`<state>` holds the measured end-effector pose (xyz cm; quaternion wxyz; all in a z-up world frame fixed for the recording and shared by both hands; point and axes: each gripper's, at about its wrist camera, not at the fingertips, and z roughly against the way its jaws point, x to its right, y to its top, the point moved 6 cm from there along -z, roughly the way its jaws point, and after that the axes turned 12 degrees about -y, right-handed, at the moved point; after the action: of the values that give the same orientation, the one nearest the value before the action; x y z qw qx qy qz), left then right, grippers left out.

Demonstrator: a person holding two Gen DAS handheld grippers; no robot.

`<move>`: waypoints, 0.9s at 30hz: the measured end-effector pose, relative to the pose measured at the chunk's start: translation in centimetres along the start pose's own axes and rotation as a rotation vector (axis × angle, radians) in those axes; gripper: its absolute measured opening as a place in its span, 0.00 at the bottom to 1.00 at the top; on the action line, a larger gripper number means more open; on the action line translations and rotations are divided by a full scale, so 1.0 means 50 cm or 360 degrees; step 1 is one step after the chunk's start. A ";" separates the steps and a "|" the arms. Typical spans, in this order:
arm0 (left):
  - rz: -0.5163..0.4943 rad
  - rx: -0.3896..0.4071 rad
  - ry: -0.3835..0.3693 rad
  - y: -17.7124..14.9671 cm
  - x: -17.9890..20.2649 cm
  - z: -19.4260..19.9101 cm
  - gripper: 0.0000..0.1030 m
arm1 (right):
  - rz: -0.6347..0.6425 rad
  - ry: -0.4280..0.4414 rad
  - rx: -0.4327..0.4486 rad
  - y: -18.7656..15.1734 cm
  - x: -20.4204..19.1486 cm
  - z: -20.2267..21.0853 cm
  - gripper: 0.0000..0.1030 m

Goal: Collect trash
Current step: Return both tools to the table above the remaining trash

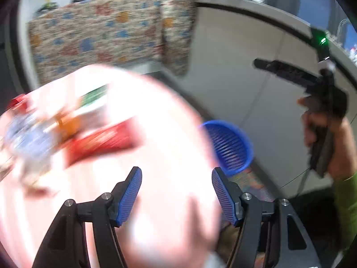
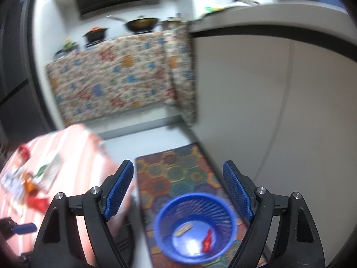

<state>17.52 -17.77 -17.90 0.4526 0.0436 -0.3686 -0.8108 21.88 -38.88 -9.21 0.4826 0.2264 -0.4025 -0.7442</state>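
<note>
Right wrist view, nearest: the right gripper (image 2: 178, 192) hangs over the blue basket (image 2: 166, 212), jaws spread wide, nothing between the pads. The basket stands on the patterned floor mat (image 2: 178, 167), beside the grey cabinet front. Two items lie on the basket's bottom: a red wrapper (image 2: 207, 241) and a small tan piece (image 2: 184, 229). Judgement: part of the trash is already binned, and this hand is free for the next pick.

Left wrist view: the left gripper (image 1: 176, 192) is released too, jaws apart and empty, above the pink tabletop (image 1: 156, 111). The picture is heavily blurred. Toward the tabletop's left edge a cluster of litter remains: a red packet (image 1: 100, 143), an orange piece (image 1: 69, 125), a white and green packet (image 1: 93, 102), a bluish-white blur (image 1: 26, 138) that cannot be identified, and something red (image 1: 17, 103) at the far-left corner. None of these is touched by either gripper.

Judgement: collection is under way but well short of done; at least four or five pieces are still on the tabletop and the basket holds only two.

Farthest: the floral cloth (image 1: 100, 38) hanging below the counter, with pots on top; no part of the task.
</note>
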 end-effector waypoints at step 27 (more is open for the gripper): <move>0.0601 0.0214 0.0616 -0.032 -0.290 0.130 0.65 | 0.0607 0.0542 -0.0324 -0.315 -0.488 0.106 0.81</move>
<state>22.27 -2.53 -17.99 0.6539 0.1580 -0.3299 -0.6623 20.14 -11.60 -20.30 0.6951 0.2186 -0.2740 -0.6277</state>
